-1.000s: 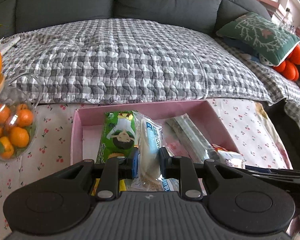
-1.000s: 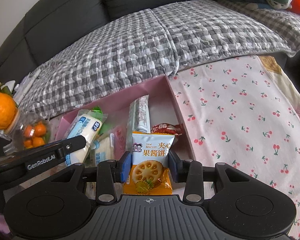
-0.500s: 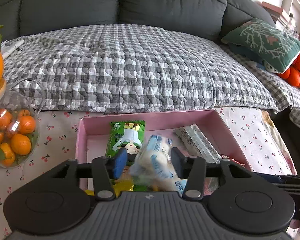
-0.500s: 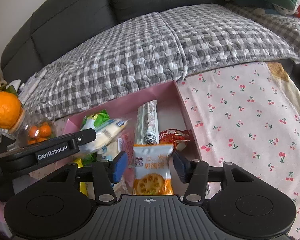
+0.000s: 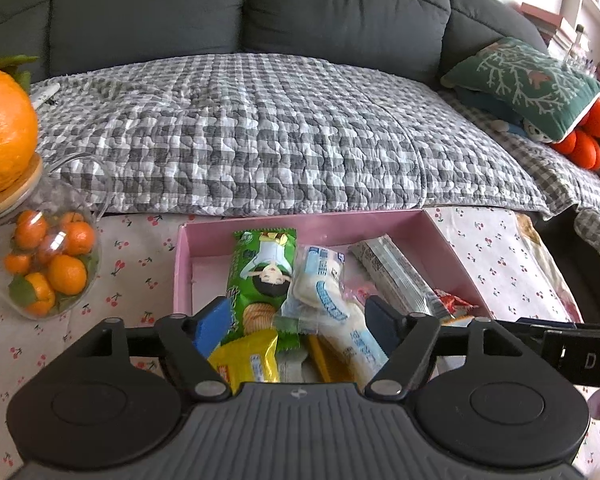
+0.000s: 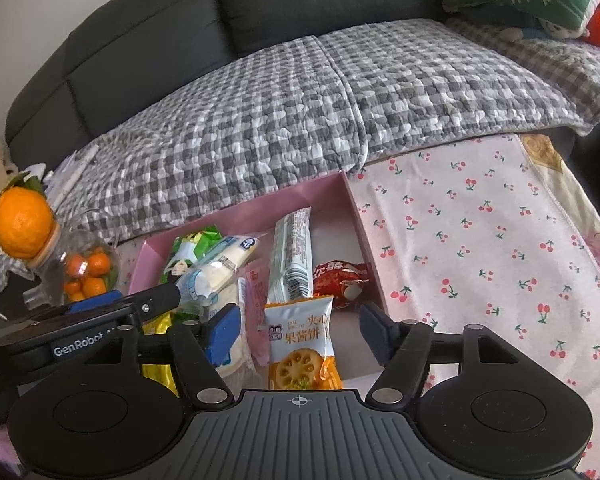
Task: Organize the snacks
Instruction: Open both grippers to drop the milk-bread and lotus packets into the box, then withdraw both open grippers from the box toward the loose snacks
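We find both the left gripper (image 5: 290,326) and right gripper (image 6: 294,330) spread wide and empty above the shallow pink cardboard box (image 6: 354,204) at the table's sofa-side edge, where loosely heaped foil snack packets (image 5: 326,292) could, we judge, slide over its low wall.

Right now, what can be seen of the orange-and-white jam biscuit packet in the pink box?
The jam biscuit packet is a sealed, glossy pillow pouch with a crimped top edge, white above and orange below, printed with Chinese lettering, "JAM BISCUIT" and a round flower-shaped biscuit. It lies near the front of the pink box, printed face up, its left edge against a pink packet, below a long silver wrapper. The right hand-held gripper is open around it, both pads clear of the pouch.
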